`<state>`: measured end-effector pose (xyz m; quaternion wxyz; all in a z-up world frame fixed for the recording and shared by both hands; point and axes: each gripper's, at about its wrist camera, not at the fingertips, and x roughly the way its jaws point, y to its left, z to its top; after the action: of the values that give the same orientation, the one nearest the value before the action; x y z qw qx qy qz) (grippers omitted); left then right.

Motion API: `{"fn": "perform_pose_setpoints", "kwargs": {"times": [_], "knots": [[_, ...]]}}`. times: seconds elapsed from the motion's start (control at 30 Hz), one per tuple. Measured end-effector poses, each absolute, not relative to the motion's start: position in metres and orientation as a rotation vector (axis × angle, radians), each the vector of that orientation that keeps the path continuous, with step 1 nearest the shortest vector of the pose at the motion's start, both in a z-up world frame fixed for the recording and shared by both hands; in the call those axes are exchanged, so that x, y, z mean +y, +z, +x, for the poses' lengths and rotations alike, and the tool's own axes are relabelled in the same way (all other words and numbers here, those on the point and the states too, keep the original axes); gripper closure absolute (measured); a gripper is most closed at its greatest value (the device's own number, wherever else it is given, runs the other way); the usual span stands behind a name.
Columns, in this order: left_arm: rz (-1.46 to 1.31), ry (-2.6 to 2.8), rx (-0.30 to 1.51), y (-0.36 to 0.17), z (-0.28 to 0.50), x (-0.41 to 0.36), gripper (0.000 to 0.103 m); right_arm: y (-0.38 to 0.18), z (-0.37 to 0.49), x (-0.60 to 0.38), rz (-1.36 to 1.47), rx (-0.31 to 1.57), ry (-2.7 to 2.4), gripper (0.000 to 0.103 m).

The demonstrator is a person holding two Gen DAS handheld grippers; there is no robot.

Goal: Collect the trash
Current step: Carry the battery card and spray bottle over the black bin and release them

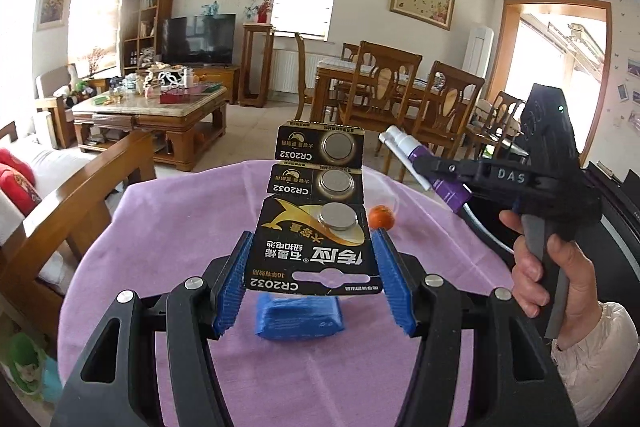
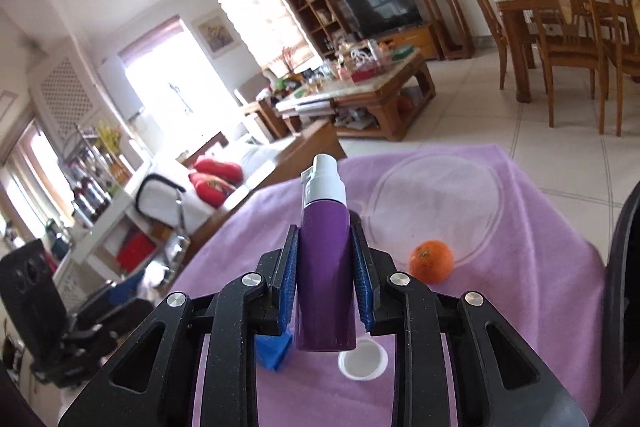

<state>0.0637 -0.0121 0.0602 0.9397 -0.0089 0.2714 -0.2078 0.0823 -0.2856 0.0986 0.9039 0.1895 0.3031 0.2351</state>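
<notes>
My left gripper is shut on a black battery card with three coin cells, held upright above the purple-covered table. My right gripper is shut on a purple spray bottle with a white cap, its blue pads pressing on both sides. In the left wrist view that bottle sticks out of the right gripper over the table's right side. Below lie a blue packet, a small white cap and an orange.
A black bin stands at the table's right edge. A clear round plastic lid lies beyond the orange. A hand holds the right gripper's handle. A wooden sofa, coffee table and dining chairs stand further off.
</notes>
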Motion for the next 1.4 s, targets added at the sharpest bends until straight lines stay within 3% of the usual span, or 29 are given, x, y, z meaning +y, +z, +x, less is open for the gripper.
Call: {"fn": "perform_pose_setpoints", "kwargs": {"times": [0.3,0.8,1.4], "knots": [[0.013,-0.643,0.524,0.063,0.074,-0.126,0.044,0.143,0.023,-0.419,0.423,0.466,0.303,0.078],[0.066,-0.892,0.613,0.022,0.096,-0.318,0.044,0.094,-0.043,-0.635,0.532,0.465,0.005,0.077],[0.005,-0.878,0.754,-0.01,0.115,-0.349,0.044,0.028,0.008,-0.638,0.617,0.55,-0.037,0.077]]}}
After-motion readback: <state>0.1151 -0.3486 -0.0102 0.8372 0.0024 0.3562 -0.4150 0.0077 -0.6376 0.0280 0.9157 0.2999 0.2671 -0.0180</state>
